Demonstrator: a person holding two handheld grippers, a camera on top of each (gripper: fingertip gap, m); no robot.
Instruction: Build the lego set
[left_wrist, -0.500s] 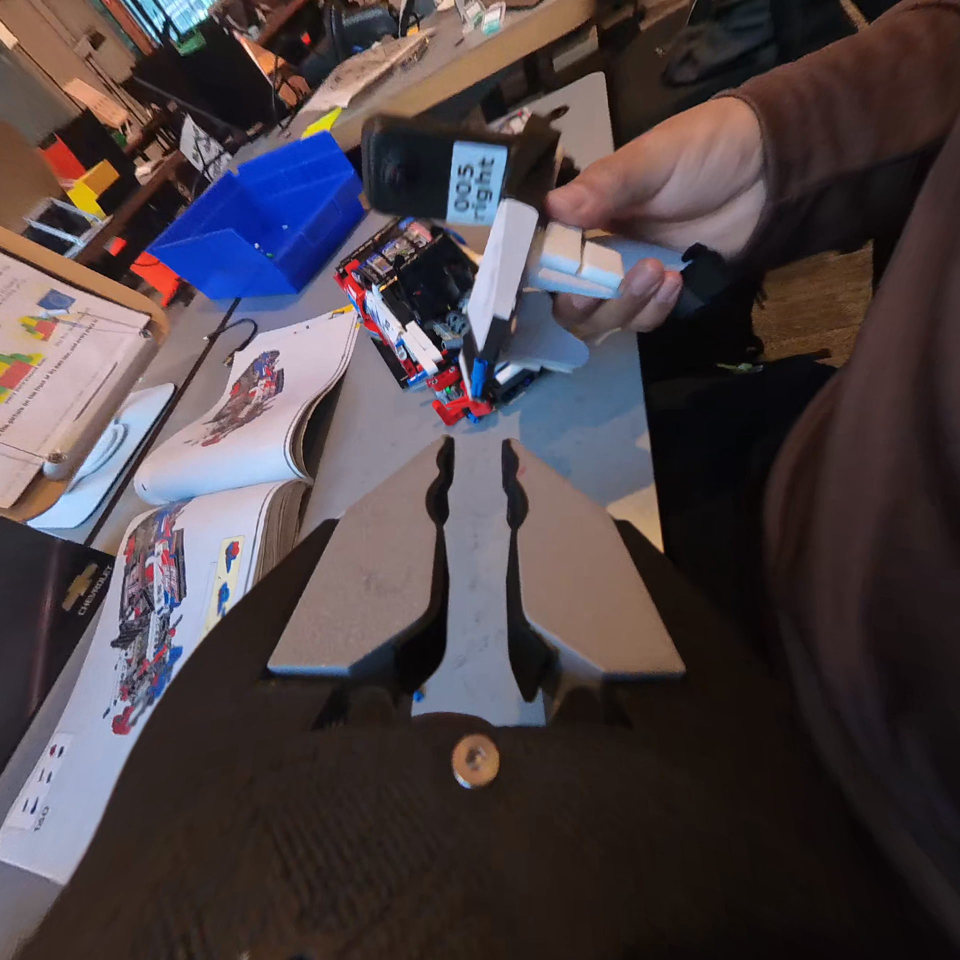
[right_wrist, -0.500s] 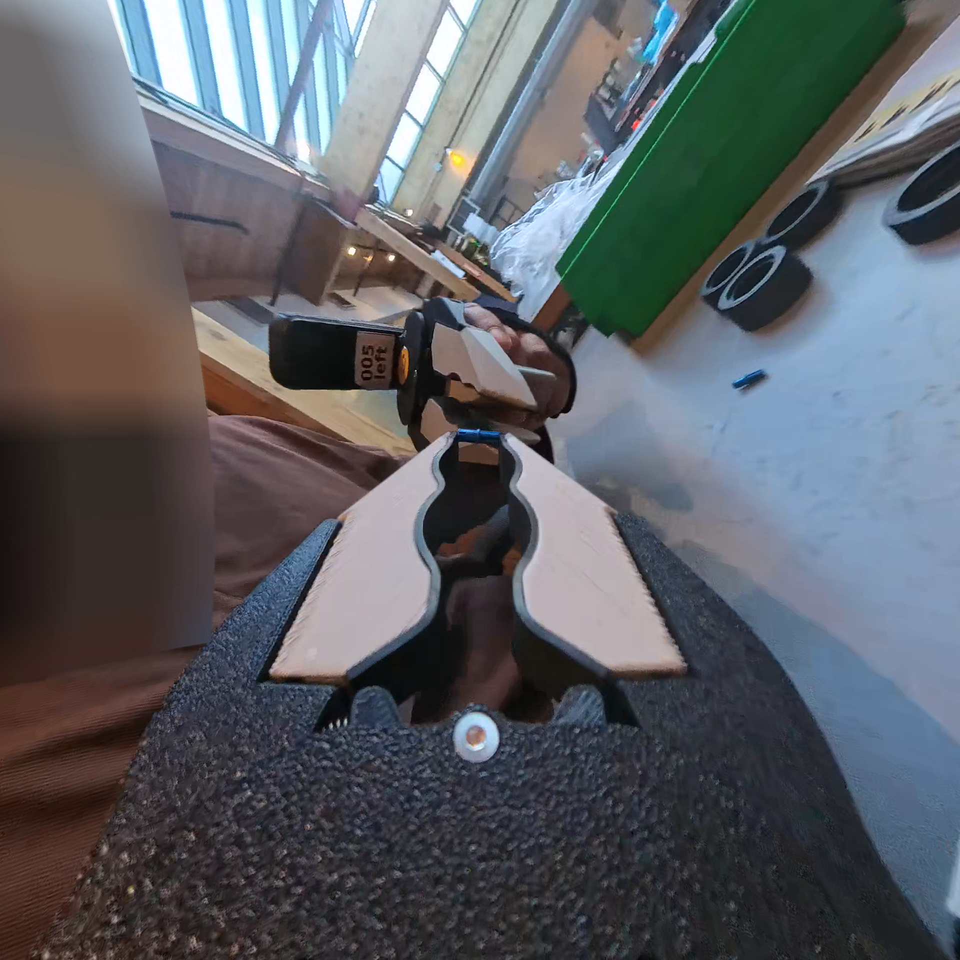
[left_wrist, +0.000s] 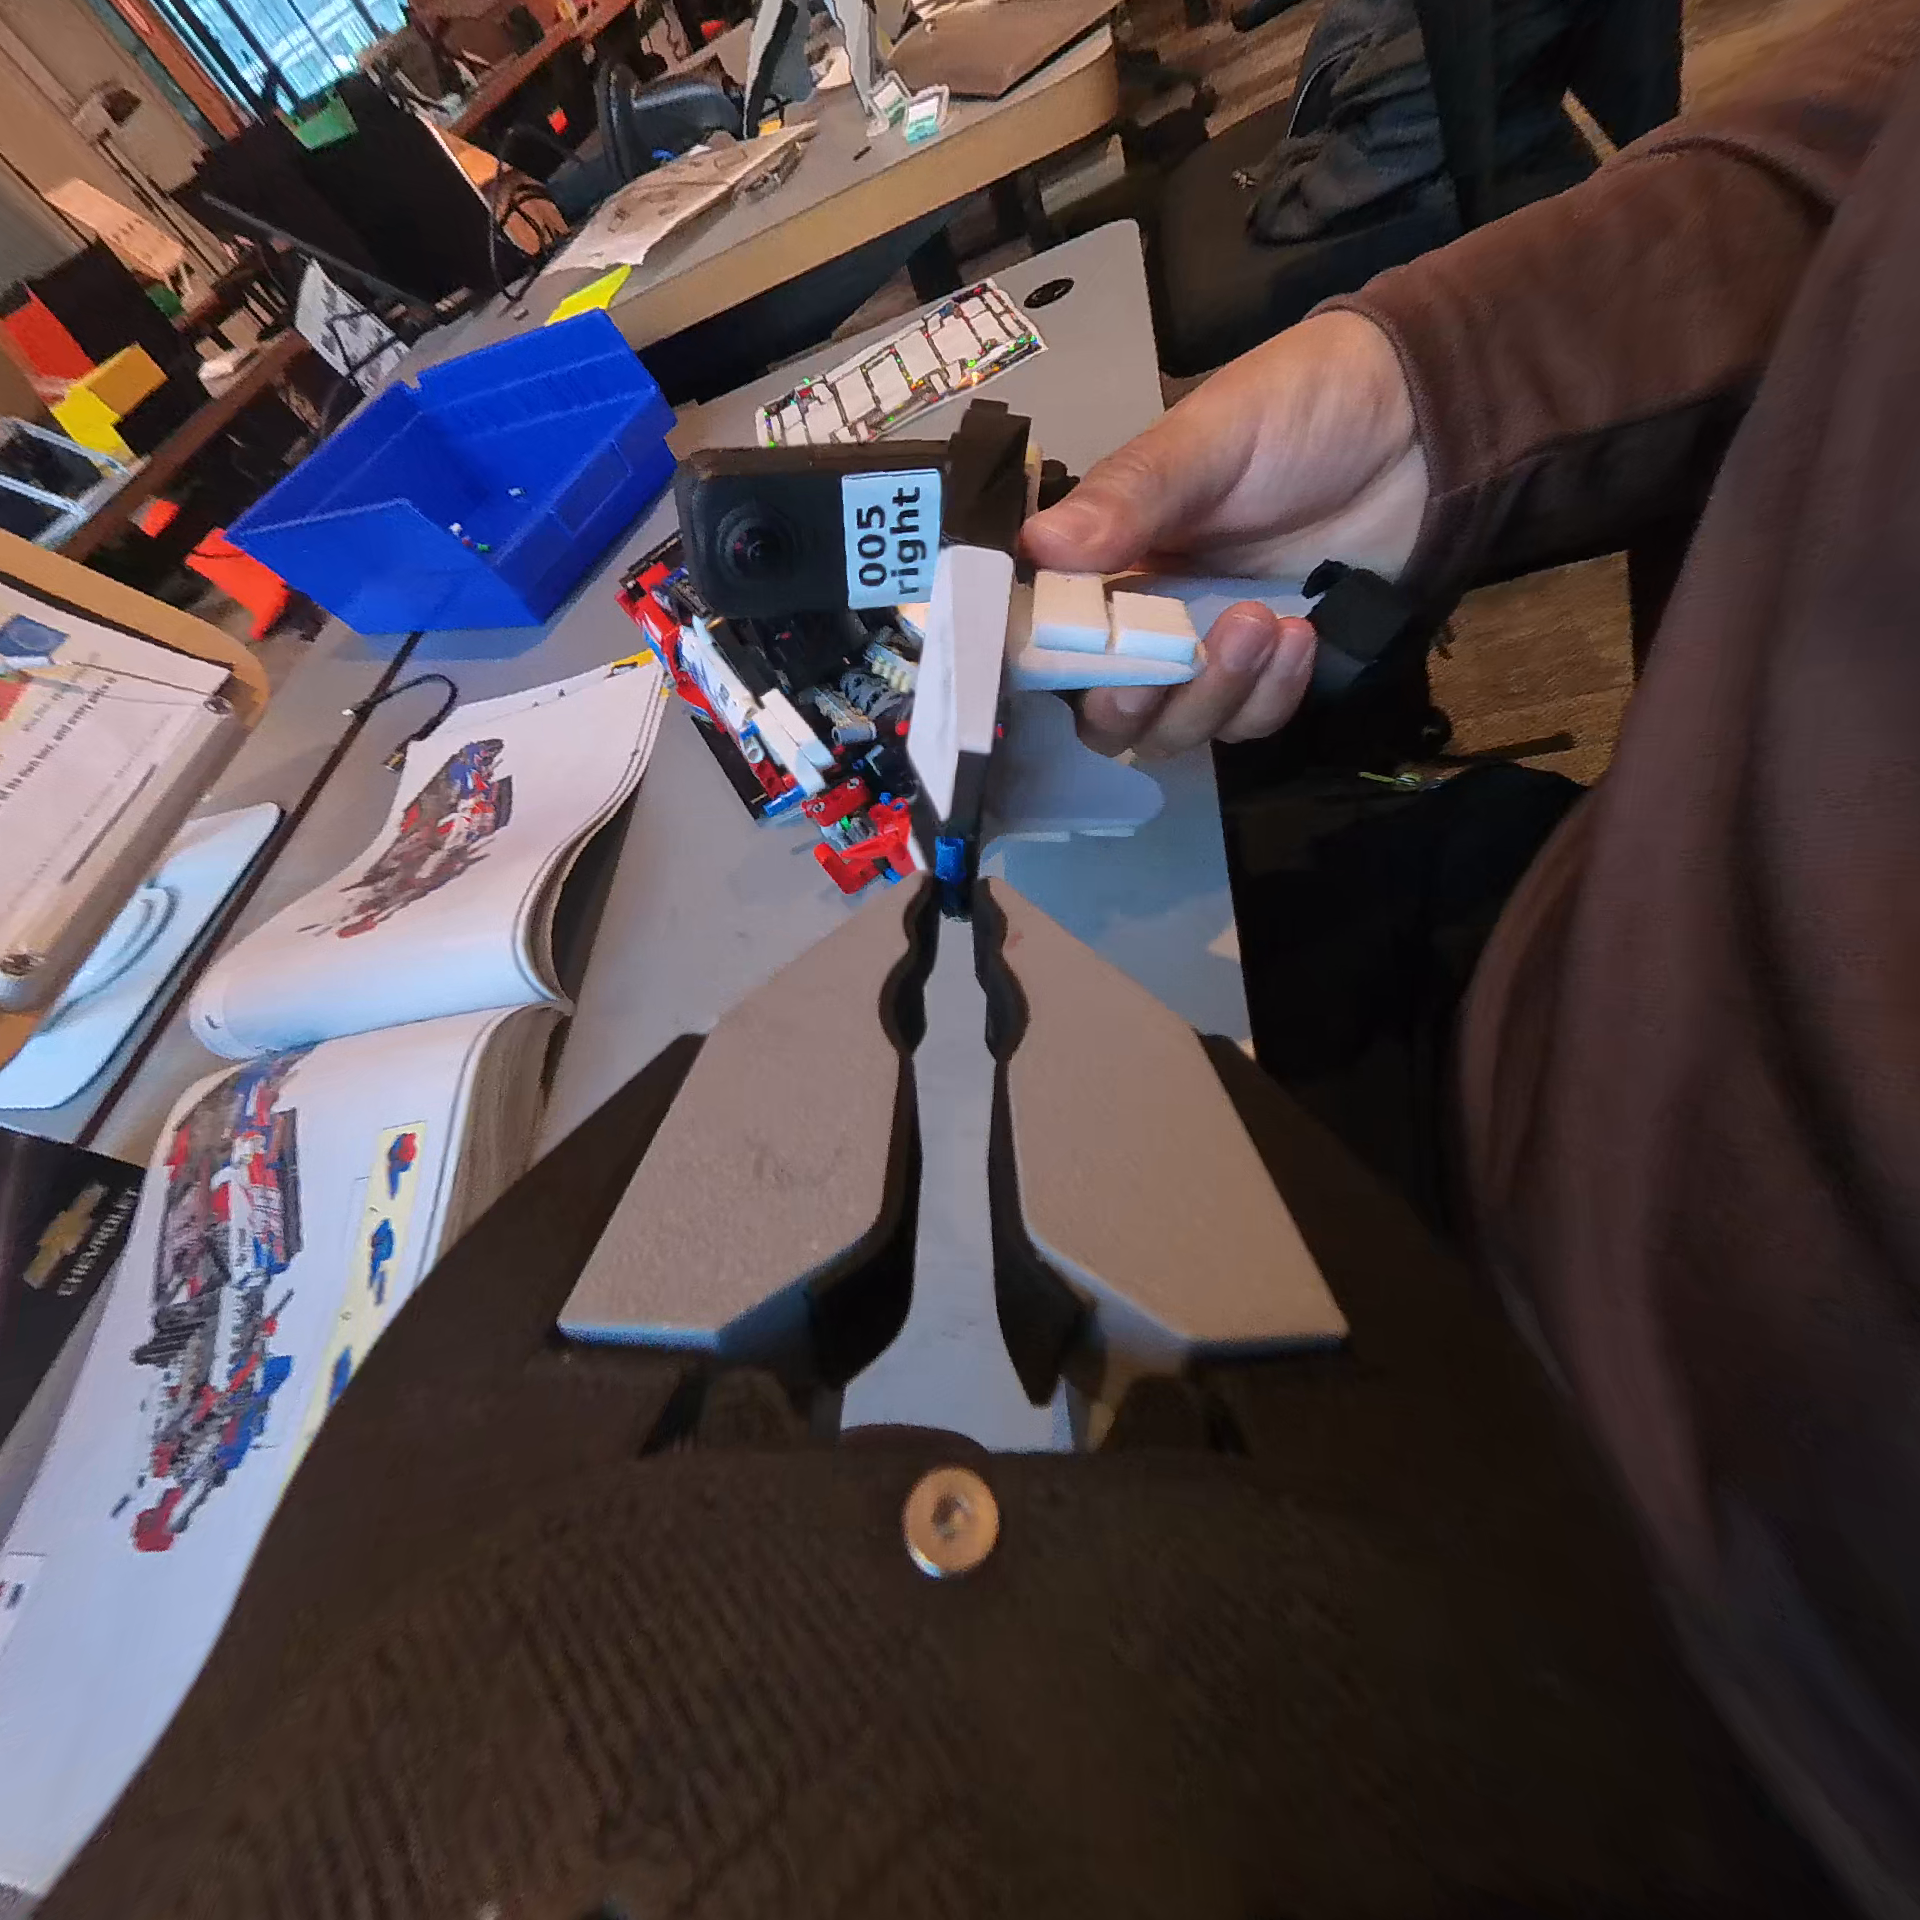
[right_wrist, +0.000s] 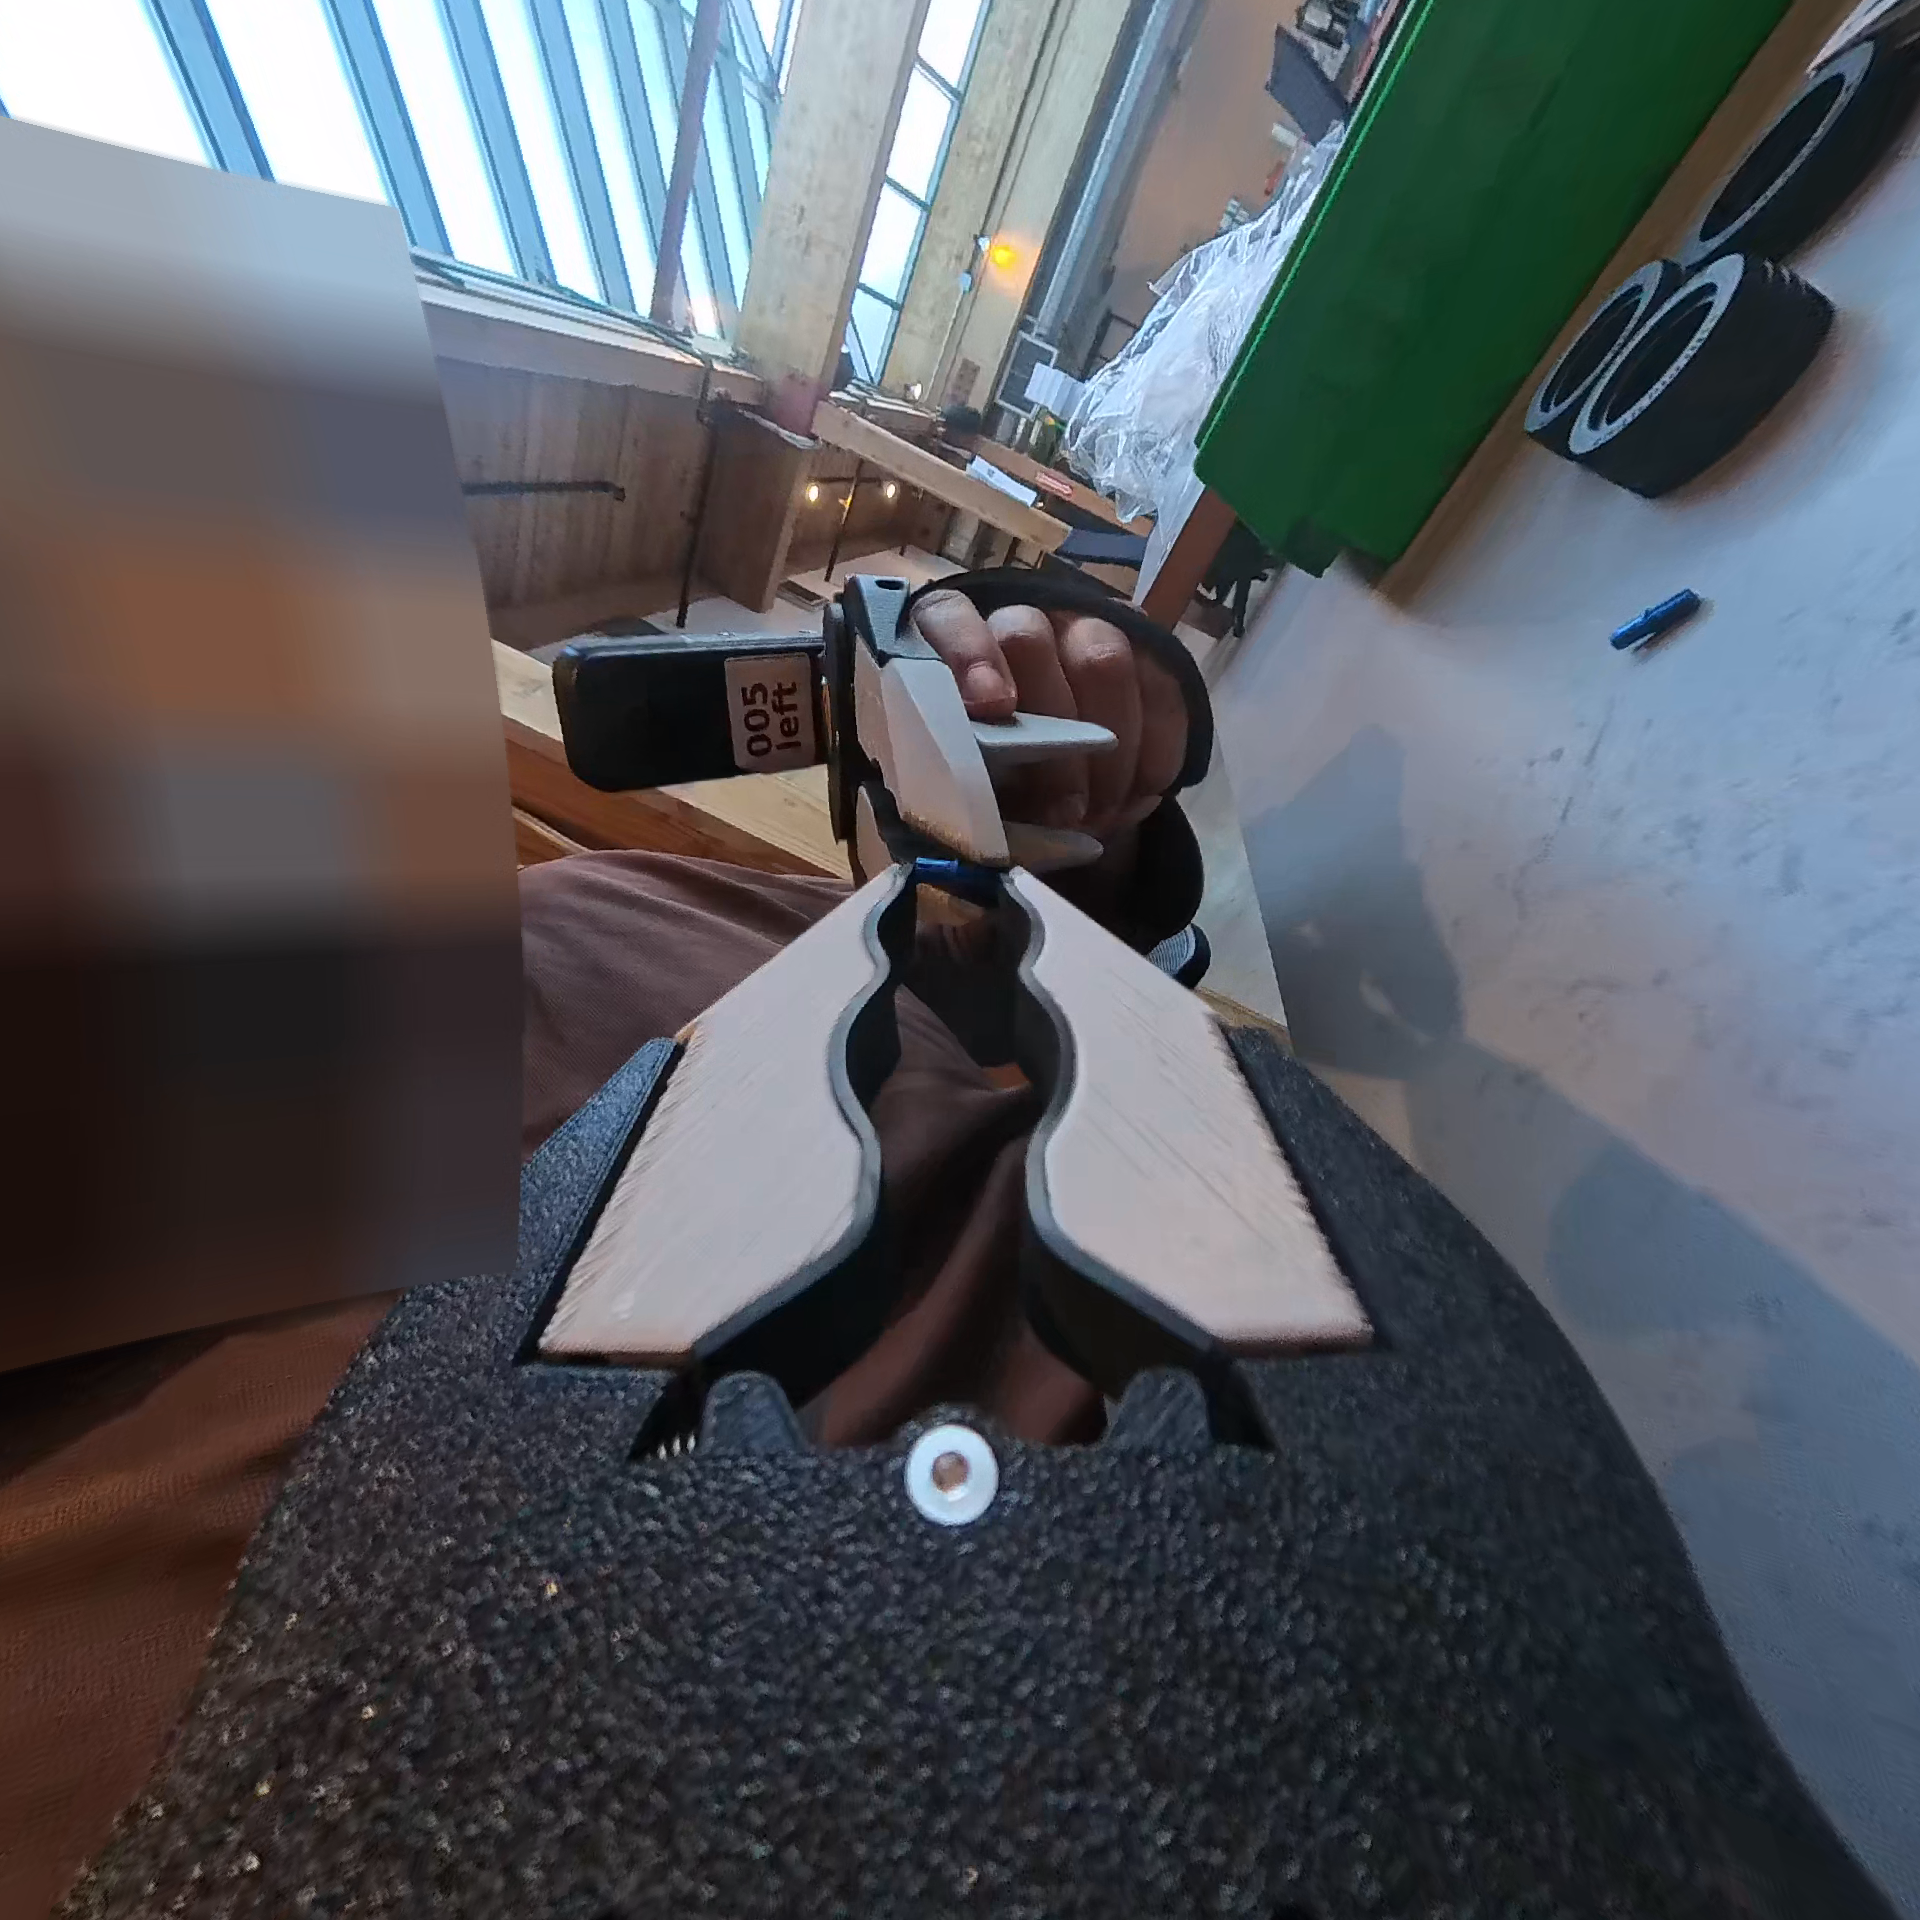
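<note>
— Step in hand, by the look of it: passing the small blue plastic connector pin (left_wrist: 948, 864) from one gripper to the other, in the air above the near part of the grey tabletop (left_wrist: 707, 935).

— Right gripper (right_wrist: 948, 881)?

— Clamped on the pin, held crosswise at the very fingertips.

— Left gripper (left_wrist: 951, 899)?

— Nearly together, tips either side of the pin. Impossible to tell whether pressing on it yet.

— Best way through?

— Square the left tips on the pin's free end. Close fully, and only then ease the right one apart. No twisting: round and slick, so likely to pop out.

— And afterwards?

— Probably over to the half-built red, white and black brick car (left_wrist: 769, 717), just beyond on the tabletop, right of the open white instruction booklet (left_wrist: 447, 831). Check the page first for the right hole.

— If dropped?

— Second blue pin (right_wrist: 1652, 618) lying loose on the tabletop, not far from the black rubber tyres (right_wrist: 1683, 384).
</note>
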